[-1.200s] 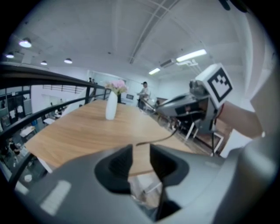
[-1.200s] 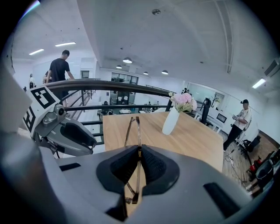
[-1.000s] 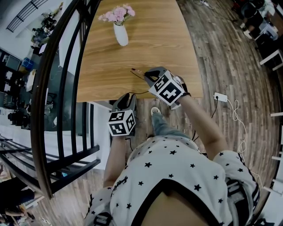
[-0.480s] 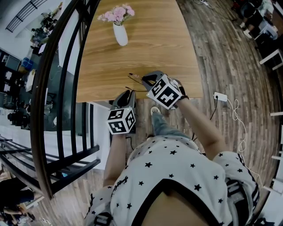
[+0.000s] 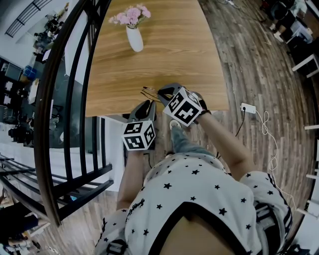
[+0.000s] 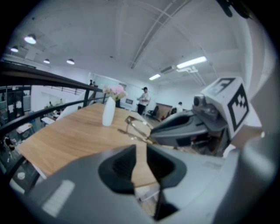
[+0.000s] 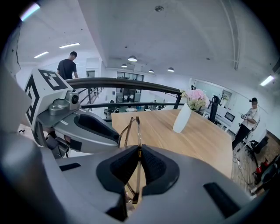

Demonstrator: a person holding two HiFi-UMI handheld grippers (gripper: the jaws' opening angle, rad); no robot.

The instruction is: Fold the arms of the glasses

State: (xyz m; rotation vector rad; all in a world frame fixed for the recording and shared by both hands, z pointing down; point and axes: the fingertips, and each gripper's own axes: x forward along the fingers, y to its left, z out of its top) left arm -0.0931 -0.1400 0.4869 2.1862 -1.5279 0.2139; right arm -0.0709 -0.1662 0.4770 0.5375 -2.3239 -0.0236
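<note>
Right gripper [image 7: 139, 151] has its jaws closed on the thin wire frame of the glasses [image 7: 131, 129], which stick out from the pads toward the far side. The glasses sit over the near edge of the wooden table [image 5: 164, 50]; whether they touch it is unclear. Left gripper [image 6: 141, 151] is just to the left and nearer, its jaws narrow after just closing, with nothing between them and only tabletop showing through the gap. Its tips point at the glasses without reaching them.

On the far part of the table stands a white vase [image 5: 135, 39] of pink flowers [image 5: 130, 15], well apart from the glasses. A dark curved railing [image 5: 70, 99] runs along the table's left side. Plank flooring [image 5: 259, 74] lies to the right, with a white plug block [image 5: 247, 109] and its cable on it.

Both forearms reach forward from a star-printed shirt [image 5: 194, 189]. The right gripper tilts more steeply down than the left.
</note>
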